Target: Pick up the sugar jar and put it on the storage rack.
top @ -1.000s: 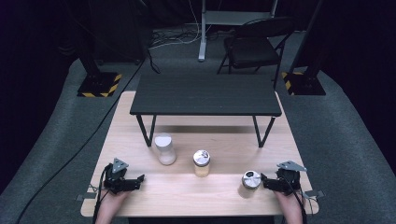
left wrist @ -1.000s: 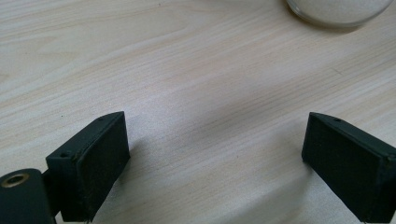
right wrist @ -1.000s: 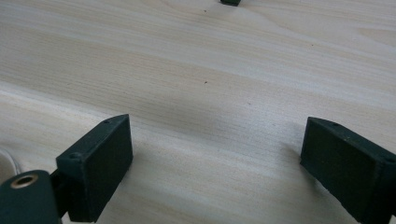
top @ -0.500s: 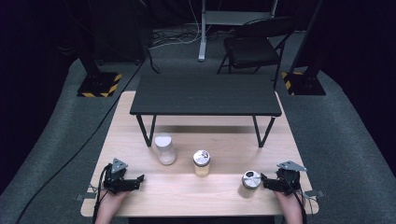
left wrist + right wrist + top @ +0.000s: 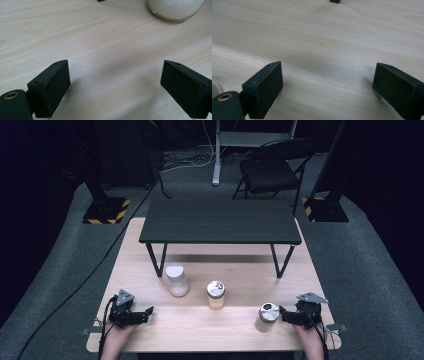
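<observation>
Pale matt wood table [image 5: 240,320]; glossy glass jar [image 5: 176,280]; shiny metal-lidded tin [image 5: 269,312].

The small jar with the shiny metal lid [image 5: 269,312] stands upright near the table's front edge, at its right end. Left of it and farther back the amber jar [image 5: 216,295] stands upright, and the white-filled jar [image 5: 176,279] is upright just beyond that

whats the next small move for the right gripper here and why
Probably ease the right gripper toward the short silver-lidded jar right in front of its open jaws. Both grippers rest on the table holding nothing, and that jar lies much closer to it than the amber jar or the white jar.
</observation>
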The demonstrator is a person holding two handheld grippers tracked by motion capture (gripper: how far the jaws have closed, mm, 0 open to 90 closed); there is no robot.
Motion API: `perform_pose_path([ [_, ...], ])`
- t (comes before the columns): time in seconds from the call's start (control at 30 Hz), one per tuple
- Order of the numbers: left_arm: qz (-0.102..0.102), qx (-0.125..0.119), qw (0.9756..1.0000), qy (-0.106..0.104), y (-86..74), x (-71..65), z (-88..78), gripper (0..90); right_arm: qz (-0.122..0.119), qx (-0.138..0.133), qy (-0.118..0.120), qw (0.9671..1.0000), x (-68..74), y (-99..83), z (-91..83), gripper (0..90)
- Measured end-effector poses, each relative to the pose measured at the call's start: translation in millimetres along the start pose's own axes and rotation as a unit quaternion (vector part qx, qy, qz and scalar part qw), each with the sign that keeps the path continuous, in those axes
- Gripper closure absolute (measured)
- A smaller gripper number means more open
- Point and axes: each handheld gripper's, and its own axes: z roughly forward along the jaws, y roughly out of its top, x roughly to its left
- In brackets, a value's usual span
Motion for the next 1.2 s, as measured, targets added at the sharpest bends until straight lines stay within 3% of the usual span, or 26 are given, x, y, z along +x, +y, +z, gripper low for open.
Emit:
perform_pose_path([
  [0.27, 0.002, -0.008, 1.0, -0.001, 3.4, -0.9, -5.2, 9.3, 0.0, 0.0, 0.0, 1.0, -0.2, 0.2, 0.2, 8.1],
  [0.53, 0.0, -0.032, 0.9991, -0.027, 15.4, -7.9, -14.4, 9.3, 0.0, 0.0, 0.0, 1.0, -0.2, 0.2, 0.2, 8.1],
  [0.83, -0.003, -0.047, 0.9982, -0.037, 24.3, -11.1, -24.1, 9.3, 0.0, 0.0, 0.0, 1.0, -0.1, 0.1, 0.1, 8.1],
  [1.2, 0.019, -0.063, 0.9969, -0.045, 42.3, -23.6, -37.2, 9.5, 0.0, 0.0, 0.0, 1.0, 0.0, 0.0, 0.0, 8.1],
])
